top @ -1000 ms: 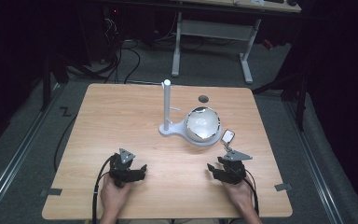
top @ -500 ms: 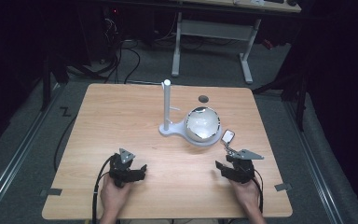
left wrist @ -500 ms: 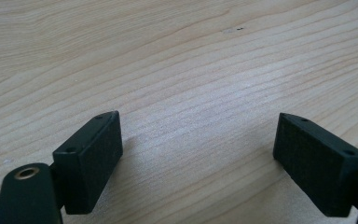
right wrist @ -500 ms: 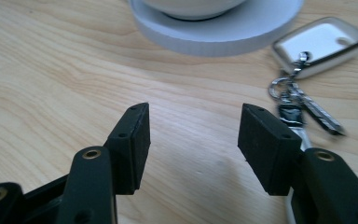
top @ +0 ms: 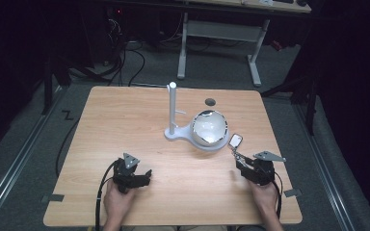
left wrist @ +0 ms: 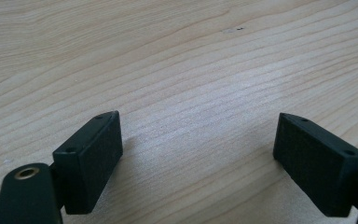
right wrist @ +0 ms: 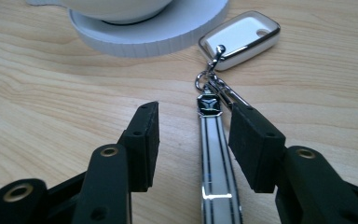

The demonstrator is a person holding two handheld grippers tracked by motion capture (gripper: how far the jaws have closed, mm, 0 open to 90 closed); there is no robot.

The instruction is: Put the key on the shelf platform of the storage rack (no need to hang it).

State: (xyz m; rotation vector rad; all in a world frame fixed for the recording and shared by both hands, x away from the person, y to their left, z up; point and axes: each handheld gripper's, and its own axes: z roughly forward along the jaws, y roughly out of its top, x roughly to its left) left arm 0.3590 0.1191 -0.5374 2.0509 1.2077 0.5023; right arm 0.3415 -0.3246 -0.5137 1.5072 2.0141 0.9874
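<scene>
Right tool [right wrist: 193, 140]: jaws apart, straddling the metal strap [right wrist: 213, 154] of a key fob set that lies flat on the surface [right wrist: 51, 107]. The strap runs lengthwise between the jaws, nearer the right-hand one; whether either jaw touches it cannot be told. Strap carries a small dark emblem at its far end, then a ring and clasp, then the white, chrome-edged key fob [right wrist: 239, 38]. The fob lies just beside the round white base [right wrist: 154, 30] of a stand, close to its rim.

High view: right tool [top: 252, 166] sits at the near right of the surface [top: 125, 125], held by the right hand [top: 266, 199]; key fob [top: 235, 140] just ahead of it, next to the white bowl [top: 209, 127] resting on the stand base. A white upright post [top: 172, 108] rises from the same stand, left of the bowl. A small dark disc [top: 210, 102] lies beyond the bowl.

Left tool [left wrist: 198, 149]: jaws wide apart over bare wood, nothing between them. High view places the left tool [top: 135, 175] at the near left, in the left hand [top: 118, 202], well apart from the stand.
</scene>
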